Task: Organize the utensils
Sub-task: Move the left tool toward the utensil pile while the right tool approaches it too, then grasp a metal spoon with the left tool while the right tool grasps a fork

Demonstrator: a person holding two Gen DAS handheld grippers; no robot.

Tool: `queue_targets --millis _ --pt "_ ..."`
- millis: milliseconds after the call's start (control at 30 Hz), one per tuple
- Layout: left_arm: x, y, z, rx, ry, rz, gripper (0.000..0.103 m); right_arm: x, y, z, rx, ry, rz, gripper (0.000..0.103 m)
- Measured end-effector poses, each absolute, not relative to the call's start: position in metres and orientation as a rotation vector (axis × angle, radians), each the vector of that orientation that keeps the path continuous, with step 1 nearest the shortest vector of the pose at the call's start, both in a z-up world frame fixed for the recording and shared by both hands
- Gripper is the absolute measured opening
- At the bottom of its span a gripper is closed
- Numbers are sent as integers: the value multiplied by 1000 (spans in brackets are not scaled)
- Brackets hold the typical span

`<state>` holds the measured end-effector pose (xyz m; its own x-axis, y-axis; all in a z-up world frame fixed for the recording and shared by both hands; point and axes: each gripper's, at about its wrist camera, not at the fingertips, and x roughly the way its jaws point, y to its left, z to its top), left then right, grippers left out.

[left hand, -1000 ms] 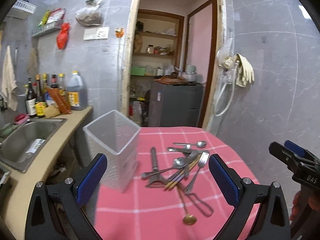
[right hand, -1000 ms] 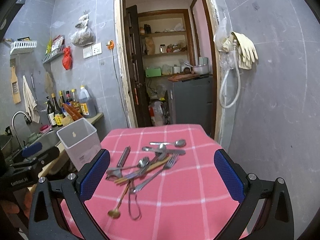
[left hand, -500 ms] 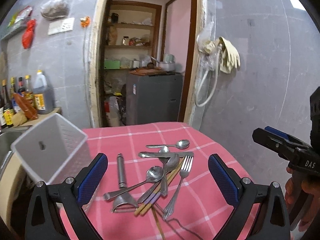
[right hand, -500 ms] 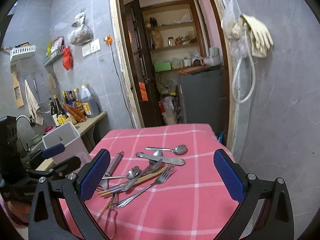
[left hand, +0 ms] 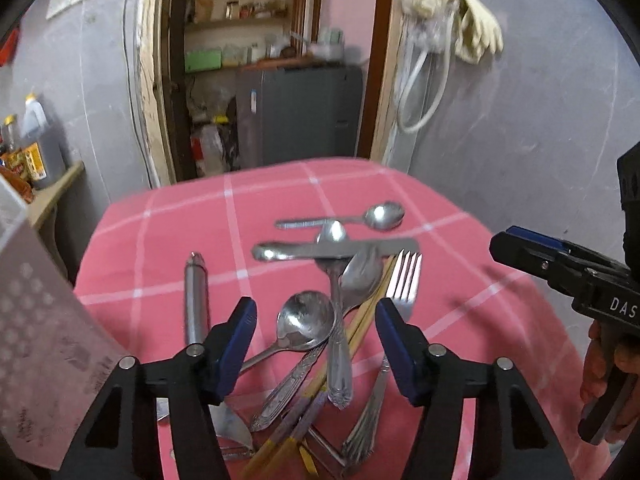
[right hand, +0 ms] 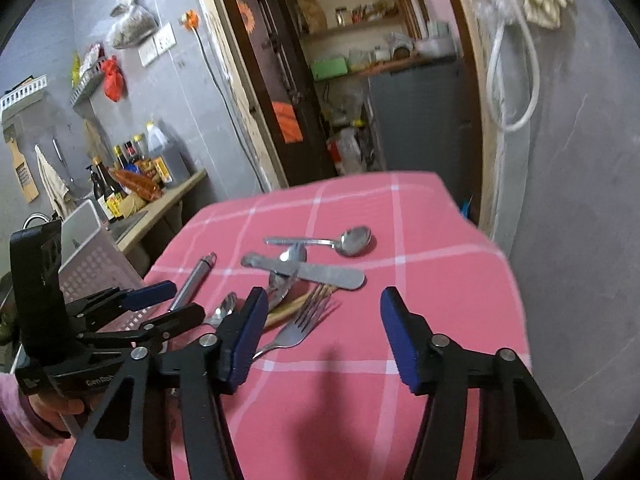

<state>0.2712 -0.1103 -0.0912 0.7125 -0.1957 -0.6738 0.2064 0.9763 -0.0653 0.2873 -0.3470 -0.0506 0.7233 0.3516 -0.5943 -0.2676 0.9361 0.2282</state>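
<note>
A worktop covered in a pink cloth with white checks (left hand: 280, 184) fills the middle and lower part of both views. A translucent white perforated plastic utensil bin (left hand: 44, 344) takes up the lower left of the left wrist view, off the cloth's left edge; in the right wrist view it shows at middle left (right hand: 90, 264), behind the other tool. The left hand-held gripper (left hand: 316, 344) rises from the bottom centre of its own view, jaws moderately apart and empty, the pile of utensils showing between its blue pads (left hand: 240, 340). The right hand-held gripper (right hand: 324, 338) sits at the bottom of its view, jaws spread wide and empty over bare cloth, just right of the pile. The cutlery lies heaped at the centre of the cloth: a steel table knife (left hand: 336, 250) lies crosswise over two spoon handles, with a steel fork (left hand: 402, 284) at the pile's right, tines pointing away. A round-bowled steel spoon (left hand: 306, 320) lies in the gap between the left pads, beside a pair of wooden chopsticks (left hand: 360, 320). A steel cylindrical peeler handle (left hand: 196, 296) lies left of the heap, and a small steel teaspoon (left hand: 380, 216) lies farthest back, apart from the pile.
</note>
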Motion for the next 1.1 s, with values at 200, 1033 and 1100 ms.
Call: queue_targets --millis 200,1033,1100 --pt "292 -118 -108 50 822 -198 44 309 -335 -74 132 750 369 36" --pt "318 -122 -111 22 932 -189 7 333 -327 -115 279 854 465 5" --pt "317 -120 -105 1 930 -203 6 328 -327 -114 278 846 471 5"
